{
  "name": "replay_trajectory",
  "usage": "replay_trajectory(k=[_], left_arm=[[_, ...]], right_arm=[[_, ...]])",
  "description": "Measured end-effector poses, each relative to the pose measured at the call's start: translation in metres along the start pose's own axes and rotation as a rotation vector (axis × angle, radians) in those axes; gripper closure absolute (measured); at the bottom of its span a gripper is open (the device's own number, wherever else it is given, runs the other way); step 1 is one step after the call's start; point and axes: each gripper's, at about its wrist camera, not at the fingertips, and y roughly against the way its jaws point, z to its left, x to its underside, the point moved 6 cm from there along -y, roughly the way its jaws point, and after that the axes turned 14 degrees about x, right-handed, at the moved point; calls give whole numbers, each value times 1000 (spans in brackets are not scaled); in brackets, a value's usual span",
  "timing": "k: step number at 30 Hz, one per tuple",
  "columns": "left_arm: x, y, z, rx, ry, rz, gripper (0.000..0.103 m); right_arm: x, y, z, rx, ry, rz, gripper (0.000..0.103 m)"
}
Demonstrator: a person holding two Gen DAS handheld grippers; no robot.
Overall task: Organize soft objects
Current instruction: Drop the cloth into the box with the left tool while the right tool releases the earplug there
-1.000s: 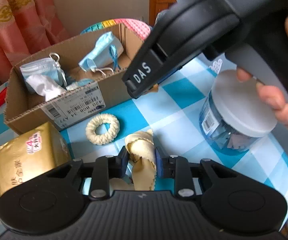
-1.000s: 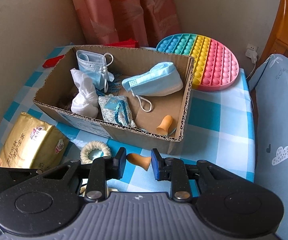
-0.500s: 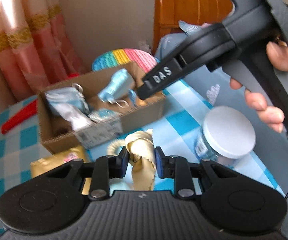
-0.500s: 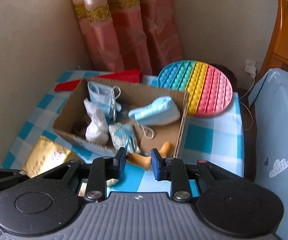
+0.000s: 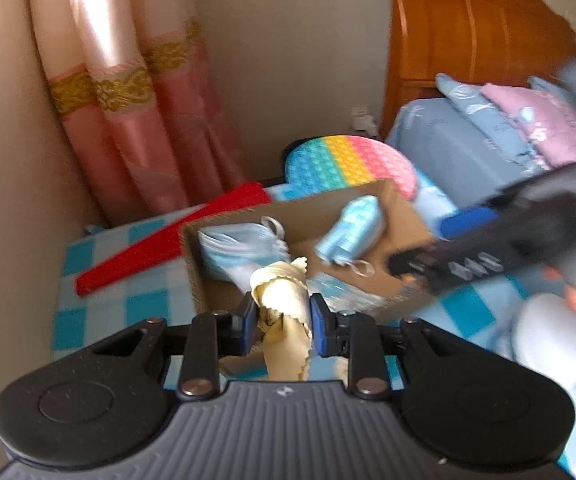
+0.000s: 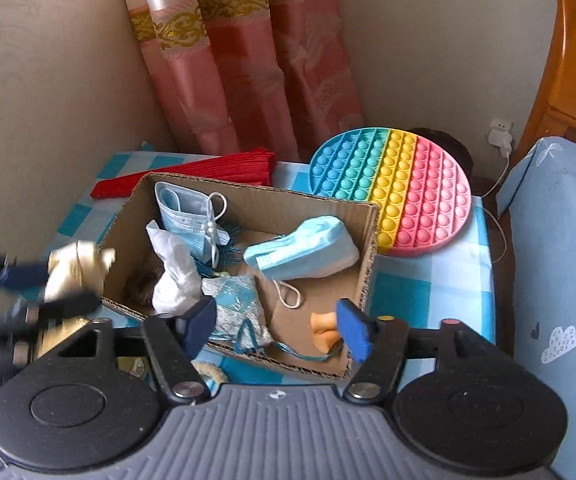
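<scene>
Yellow cloth pinched upright in left gripper, just short of cardboard box near wall, box dead ahead; right gripper spread wide over 2 orange earplugs inside.

Just right of the left gripper we see the right gripper only as a motion-blurred dark bar, its lettering unreadable. The white-lidded jar beneath it is smeared. The cream cloth covers part of the cardboard box, and its lower end drops behind the left gripper's body.
</scene>
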Motion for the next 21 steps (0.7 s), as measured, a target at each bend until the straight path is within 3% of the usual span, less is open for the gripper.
replay_trajectory(k=[3,5,6,7,8,10,21], left_arm=[[-10,-10,14,-22,19,-2,76],[-16,-17,21,-48,20,-5,69],[-17,-19,23,-59,19,-2,46],[-16,-21,25,-74,24,2,15],[-16,-21,27,-90,25,-6,8],[-15,-14,28,-119,11,-47,6],[11,30,9,-103,6,-69,6]], right_arm=[[4,5,-6,25,6,-10,19],[8,10,-8,21,5,-23,11],[10,12,-8,16,6,-25,10],[13,15,-8,7,6,-25,7],[16,18,-8,-3,4,-27,4],[22,24,-8,-27,-8,-39,0],[58,65,20,-92,42,-110,0]])
